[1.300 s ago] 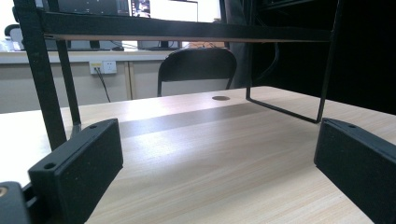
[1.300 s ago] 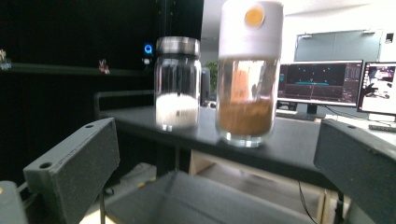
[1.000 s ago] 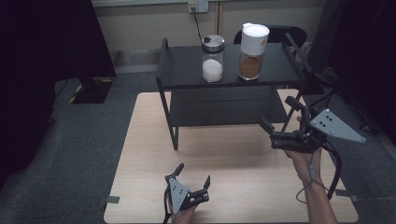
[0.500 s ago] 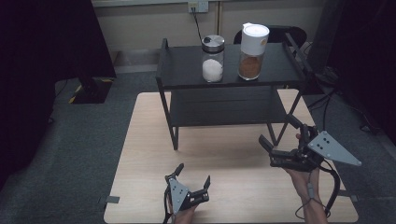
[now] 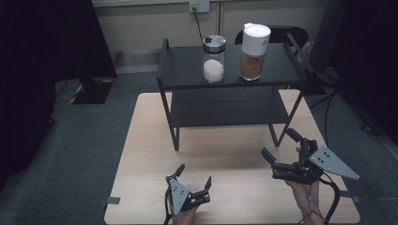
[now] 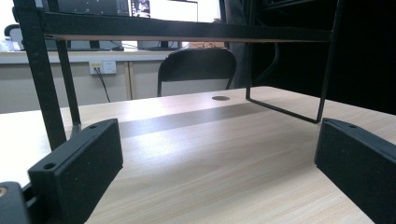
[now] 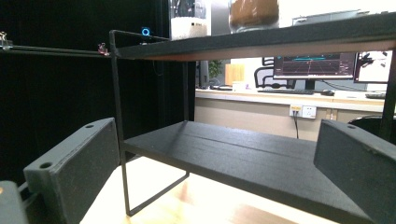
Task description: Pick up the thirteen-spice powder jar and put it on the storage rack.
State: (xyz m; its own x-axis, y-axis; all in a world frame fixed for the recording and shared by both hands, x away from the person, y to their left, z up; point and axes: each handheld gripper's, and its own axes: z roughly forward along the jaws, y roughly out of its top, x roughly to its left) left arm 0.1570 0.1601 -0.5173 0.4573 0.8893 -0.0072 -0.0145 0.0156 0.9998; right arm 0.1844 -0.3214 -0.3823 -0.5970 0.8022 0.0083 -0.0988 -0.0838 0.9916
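Your right gripper (image 5: 281, 150) has dropped back from the rack (image 5: 187, 75) toward you, jaws spread and empty. Your left gripper (image 5: 193, 176) rests low, also spread. The two jars, white-filled (image 5: 213, 58) and brown-filled (image 5: 253, 46), stand on the top shelf, so placing looks finished.

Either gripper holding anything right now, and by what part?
Nothing is held. The left gripper and the right gripper both stand open over the table, jaws empty.

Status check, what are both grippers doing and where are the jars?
Left gripper open, empty, low over the table. Right gripper open, empty, beside the rack. Both jars on its top shelf. Nothing blocking.
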